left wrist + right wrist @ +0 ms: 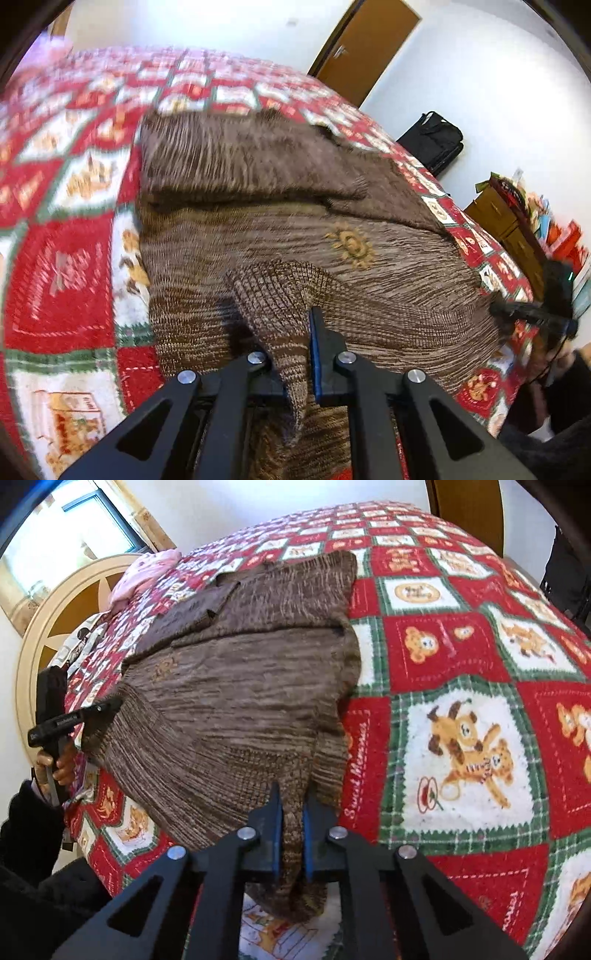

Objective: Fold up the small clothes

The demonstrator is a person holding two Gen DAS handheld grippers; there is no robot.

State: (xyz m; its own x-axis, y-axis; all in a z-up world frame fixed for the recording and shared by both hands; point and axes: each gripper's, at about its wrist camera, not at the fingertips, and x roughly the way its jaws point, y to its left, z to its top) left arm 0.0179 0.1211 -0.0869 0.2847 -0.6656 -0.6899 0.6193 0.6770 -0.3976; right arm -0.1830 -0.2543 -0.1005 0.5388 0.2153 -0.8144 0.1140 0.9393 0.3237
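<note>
A brown knit sweater (pixel 258 221) with a small gold emblem (pixel 351 245) lies spread on a red, green and white teddy-bear quilt (pixel 59 280); its sleeves are folded across the upper part. My left gripper (pixel 291 332) is shut on a raised fold at the sweater's near edge, and cloth hides one finger. In the right wrist view my right gripper (pixel 293 797) is shut on the sweater (pixel 240 686) at its near hem, with knit pinched between the blue pads. Each gripper shows in the other's view: the right gripper (pixel 498 310) and the left gripper (pixel 110 704), both at the sweater's edge.
The quilt (pixel 461 738) covers a bed with a round headboard (pixel 55 605); a pink cloth (pixel 147 572) lies near it. Beyond the bed are a wooden door (pixel 362 48), a black bag (pixel 432 142) and cluttered drawers (pixel 509 221). A hand (pixel 62 764) holds the left gripper's handle.
</note>
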